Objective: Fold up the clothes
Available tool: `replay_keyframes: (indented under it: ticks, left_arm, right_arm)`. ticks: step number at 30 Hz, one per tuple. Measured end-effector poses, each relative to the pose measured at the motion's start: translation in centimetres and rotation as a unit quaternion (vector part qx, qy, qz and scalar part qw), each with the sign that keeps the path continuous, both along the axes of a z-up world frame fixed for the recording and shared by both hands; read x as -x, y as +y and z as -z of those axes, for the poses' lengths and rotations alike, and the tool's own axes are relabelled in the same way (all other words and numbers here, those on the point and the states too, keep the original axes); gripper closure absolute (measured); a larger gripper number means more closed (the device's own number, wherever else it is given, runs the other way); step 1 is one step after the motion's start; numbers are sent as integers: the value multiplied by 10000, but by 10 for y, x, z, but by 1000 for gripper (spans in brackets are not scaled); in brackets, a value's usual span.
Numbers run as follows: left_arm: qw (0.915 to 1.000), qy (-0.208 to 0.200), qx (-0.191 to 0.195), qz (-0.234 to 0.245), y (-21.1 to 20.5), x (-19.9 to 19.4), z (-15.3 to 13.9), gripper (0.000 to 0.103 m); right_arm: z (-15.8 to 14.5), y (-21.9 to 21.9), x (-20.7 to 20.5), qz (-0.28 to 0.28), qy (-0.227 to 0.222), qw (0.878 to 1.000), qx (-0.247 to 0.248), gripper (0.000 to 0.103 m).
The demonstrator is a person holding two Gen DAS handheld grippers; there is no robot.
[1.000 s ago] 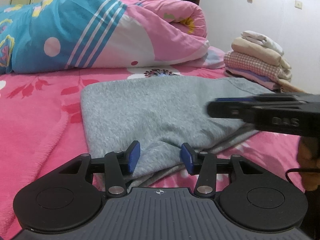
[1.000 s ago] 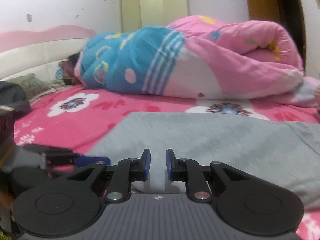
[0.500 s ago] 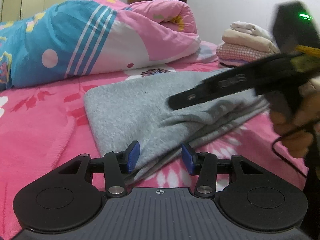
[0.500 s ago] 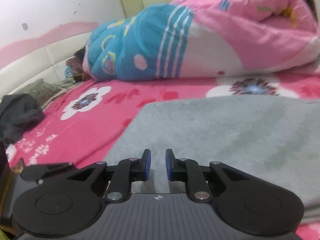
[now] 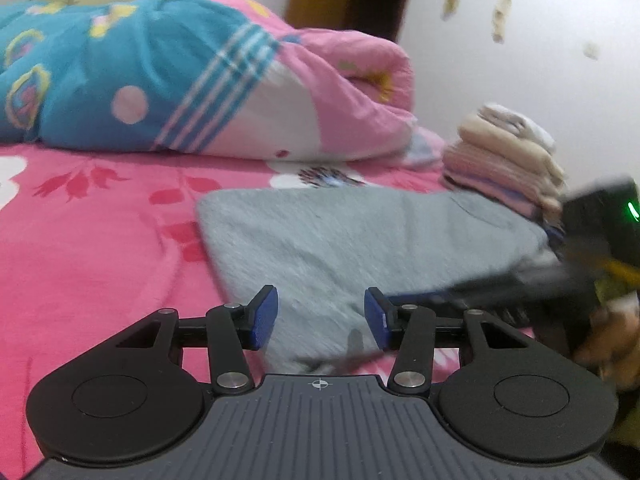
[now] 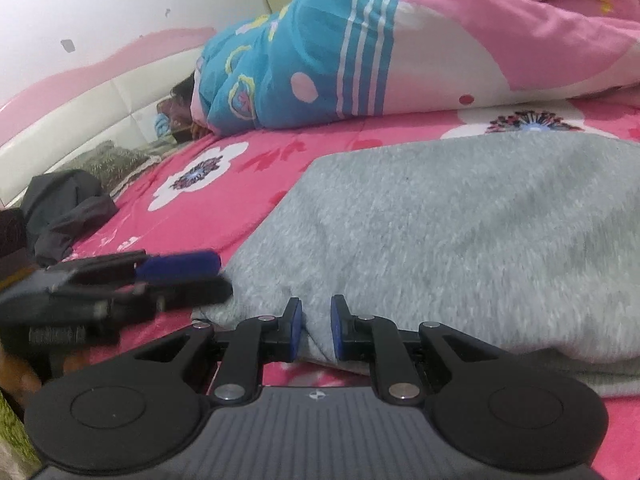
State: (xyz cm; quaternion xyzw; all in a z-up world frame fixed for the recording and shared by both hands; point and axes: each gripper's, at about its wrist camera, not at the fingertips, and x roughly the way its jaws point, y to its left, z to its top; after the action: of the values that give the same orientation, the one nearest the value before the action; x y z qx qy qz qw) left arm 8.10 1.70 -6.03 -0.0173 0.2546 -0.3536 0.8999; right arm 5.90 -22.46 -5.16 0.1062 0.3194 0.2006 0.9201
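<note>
A grey fleece garment point(image 5: 360, 240) lies folded on the pink bed, its front corner reaching toward me. My left gripper point(image 5: 320, 318) hangs open just above that near corner, holding nothing. In the right wrist view the grey garment point(image 6: 480, 240) bulges up, and my right gripper point(image 6: 316, 330) is shut on a fold of its near edge. The left gripper point(image 6: 140, 280) shows blurred at the garment's left corner. In the left wrist view the right gripper point(image 5: 520, 292) is a dark blur low at the garment's right side.
A rolled pink and blue quilt point(image 5: 200, 80) lies across the back of the bed. A stack of folded clothes point(image 5: 508, 160) sits at the far right by the wall. A dark garment point(image 6: 60, 208) lies at the left, near the white headboard point(image 6: 80, 112).
The right gripper swung up over the garment with its edge, then came down low at the front right. The left gripper stayed open and shifted at the near corner.
</note>
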Motion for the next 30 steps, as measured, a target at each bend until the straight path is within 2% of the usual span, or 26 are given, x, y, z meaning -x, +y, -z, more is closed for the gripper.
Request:
replay_keyframes:
  ticks: [2,7,11,16,17,20,22,27,30]
  left_arm:
    - [9999,16,4,-156,0,-5,2,55]
    - [9956,-316,-847,-226,-23,0,11,55]
    - [9959,-227,-835,-255,-17,0,12,53]
    - [9961,-115,-820,-292,-10,0,13,52]
    - [9962,-93,-817,-299,-9,0,13,52]
    - [9962,-53,-809,-321,-5,0,13,52]
    - [9961,-68,-793,-370,-4,0,12,51]
    - [9944,-542,-643,-633,2,3,4,52]
    - [9946,-747,-456,-556,-1,4,-2,52]
  right_arm:
    - [1,3,5,45,-145,9998,92,87]
    - [1,13,14,93,-472,9978,452,87]
    - [-11,20,24,-57,-790,9935,817,86]
    - [-29,18,22,22,-1107,9907,794,86]
    - [-29,17,17,118,-1065,9913,766,86]
    - [-13,13,-1,167,-555,9975,397,86]
    - [-6,20,5,133,-558,9971,491,86]
    - [1,25,16,115,-565,9969,528,86]
    - [1,24,18,153,-603,9968,498,86]
